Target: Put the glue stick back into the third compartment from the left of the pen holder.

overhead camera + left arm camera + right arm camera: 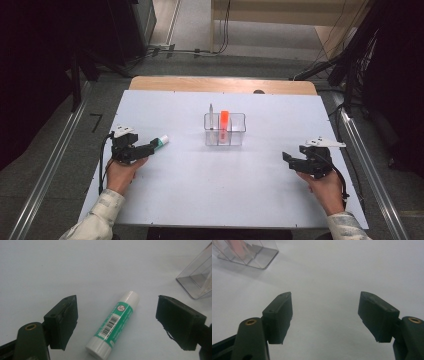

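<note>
Wide-spread claw [325,315] over white table [337,270]

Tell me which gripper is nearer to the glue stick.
Left. The left gripper has its open jaws on either side of the glue stick, not touching it. The right gripper is open far across the table, beyond the clear organizer.

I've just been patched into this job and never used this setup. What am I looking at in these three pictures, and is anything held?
No robot arm here: a person holds a two-fingered tool in each hand. The high view looks down on the white table. The other two pictures come from cameras riding on each tool. The left gripper is open, its fingers on either side of a green and white glue stick lying on the table, not gripped. The right gripper is open with nothing between its fingers. A clear divided box holds an orange item and a thin stick.
</note>
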